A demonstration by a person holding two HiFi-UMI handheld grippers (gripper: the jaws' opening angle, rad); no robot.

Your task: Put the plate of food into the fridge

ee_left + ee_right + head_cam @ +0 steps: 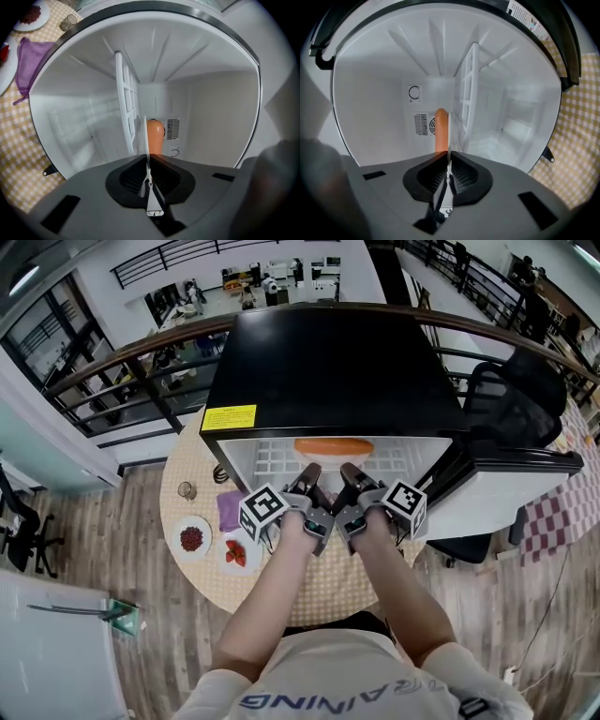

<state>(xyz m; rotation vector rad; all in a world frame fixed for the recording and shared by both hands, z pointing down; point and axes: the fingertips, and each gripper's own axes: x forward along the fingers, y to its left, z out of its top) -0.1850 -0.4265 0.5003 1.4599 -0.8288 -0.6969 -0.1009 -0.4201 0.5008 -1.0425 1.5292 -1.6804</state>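
Here plate (146, 136) clamped in left tool (148, 164) and right tool (449, 164), inside fridge (328, 362).

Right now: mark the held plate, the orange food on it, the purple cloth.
plate (146, 140): left gripper view, thin white rim seen edge-on.
orange food (333, 446): head view, middle of its length.
purple cloth (33, 63): left gripper view, centre of the fabric.

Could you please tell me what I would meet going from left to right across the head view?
First the plate of dark red food → purple cloth → left gripper → right gripper, both shut on the held plate → black office chair.
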